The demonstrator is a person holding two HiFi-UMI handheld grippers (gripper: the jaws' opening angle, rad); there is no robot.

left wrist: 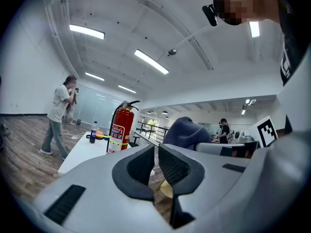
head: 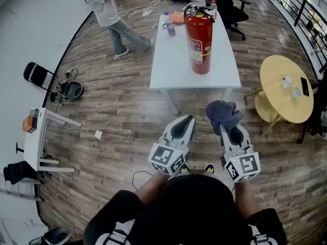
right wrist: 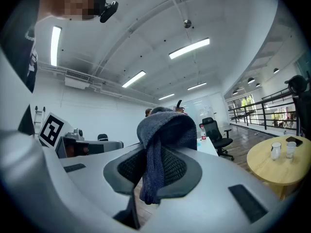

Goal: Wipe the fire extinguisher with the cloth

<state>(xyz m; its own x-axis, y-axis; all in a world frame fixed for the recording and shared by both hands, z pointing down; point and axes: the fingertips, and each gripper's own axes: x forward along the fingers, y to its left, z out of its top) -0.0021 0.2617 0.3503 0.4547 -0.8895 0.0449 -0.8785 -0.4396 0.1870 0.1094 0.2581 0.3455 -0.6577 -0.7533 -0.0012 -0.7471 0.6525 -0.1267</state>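
Head view: my right claw clamps the bunched dark blue-grey cloth; the red cylindrical fire extinguisher stands at 12 o'clock on the white table, well apart.
Left gripper view: my left claw is drawn together and empty, so it could steady the cylinder.
Right gripper view: the cloth drapes over the tips; I'd press that fold flat.

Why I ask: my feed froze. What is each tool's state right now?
Left tool: closed, holding nothing.
Right tool: closed on the cloth.

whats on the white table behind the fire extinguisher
A bottle and an orange thing sit behind the fire extinguisher; its body covers the table directly behind.
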